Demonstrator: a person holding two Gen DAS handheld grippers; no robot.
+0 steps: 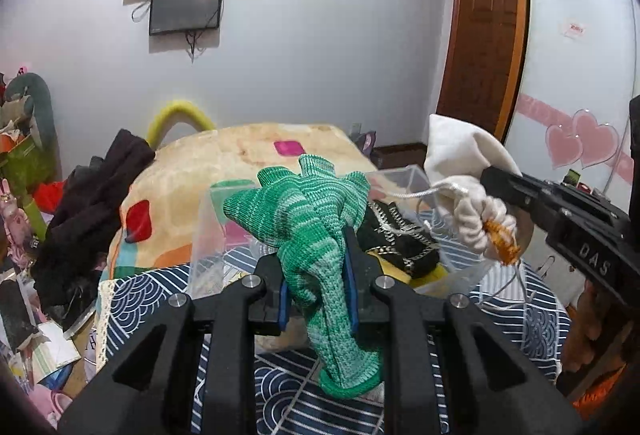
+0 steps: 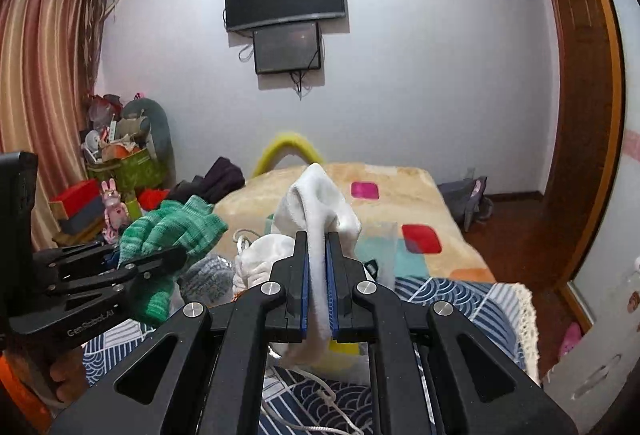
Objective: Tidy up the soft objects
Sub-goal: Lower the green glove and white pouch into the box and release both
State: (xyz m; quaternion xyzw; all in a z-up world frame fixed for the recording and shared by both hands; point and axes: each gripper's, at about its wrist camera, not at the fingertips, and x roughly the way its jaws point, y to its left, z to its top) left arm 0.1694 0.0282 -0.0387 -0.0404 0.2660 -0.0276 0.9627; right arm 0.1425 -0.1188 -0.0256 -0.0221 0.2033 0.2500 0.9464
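Observation:
My left gripper is shut on a green striped knit glove and holds it above a clear plastic box. The glove also shows at the left of the right wrist view. My right gripper is shut on a white drawstring pouch with a cord. In the left wrist view the pouch hangs at the right over the box, with an orange bit at its gathered end. A black item with a chain lies in the box.
The box stands on a blue wave-patterned cloth on a bed with a beige blanket. Dark clothes are piled at the left. Clutter and toys stand by the curtain. A wooden door is at the right.

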